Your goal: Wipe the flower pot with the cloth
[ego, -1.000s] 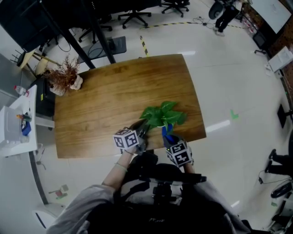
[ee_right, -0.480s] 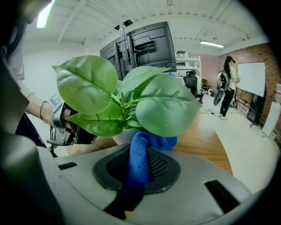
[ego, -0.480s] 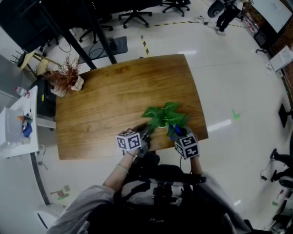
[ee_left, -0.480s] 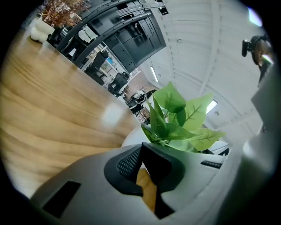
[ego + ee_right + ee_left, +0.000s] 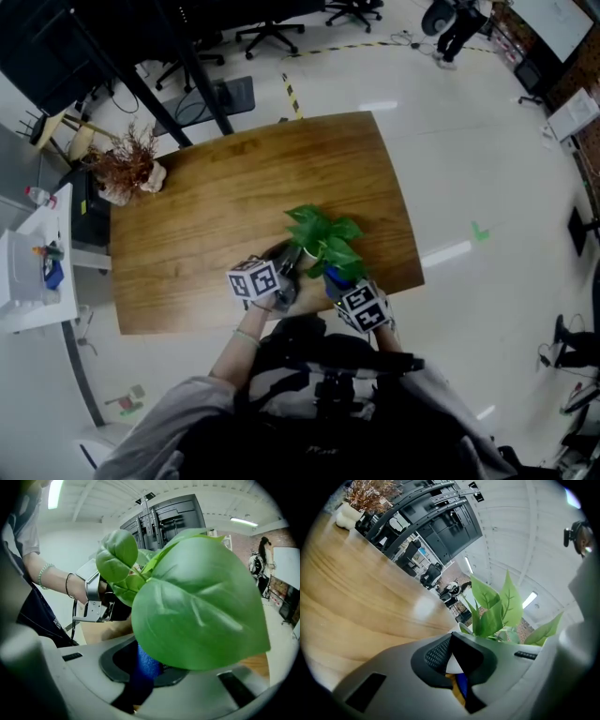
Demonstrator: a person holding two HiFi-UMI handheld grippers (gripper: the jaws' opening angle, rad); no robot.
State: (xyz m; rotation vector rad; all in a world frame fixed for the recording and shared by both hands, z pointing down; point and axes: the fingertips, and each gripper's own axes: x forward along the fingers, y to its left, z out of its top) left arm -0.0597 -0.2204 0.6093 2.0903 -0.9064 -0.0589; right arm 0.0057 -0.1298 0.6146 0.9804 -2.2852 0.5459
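Note:
A leafy green plant stands in a small white flower pot near the front edge of the wooden table; in the head view the leaves hide most of the pot. My left gripper is shut on the pot's rim from the left; a white wedge of it shows between the jaws of the left gripper. My right gripper is shut on a blue cloth, pressed at the pot's near right side. Big leaves fill the right gripper view.
A dried reddish plant in a white pot sits at the table's far left corner. A white cart stands left of the table. Black desk legs and office chairs are beyond the far edge. The table's front edge runs just under both grippers.
The right gripper with the blue cloth swung out to the pot's right side, then came back left and nearer. The plant and left gripper shifted slightly left.

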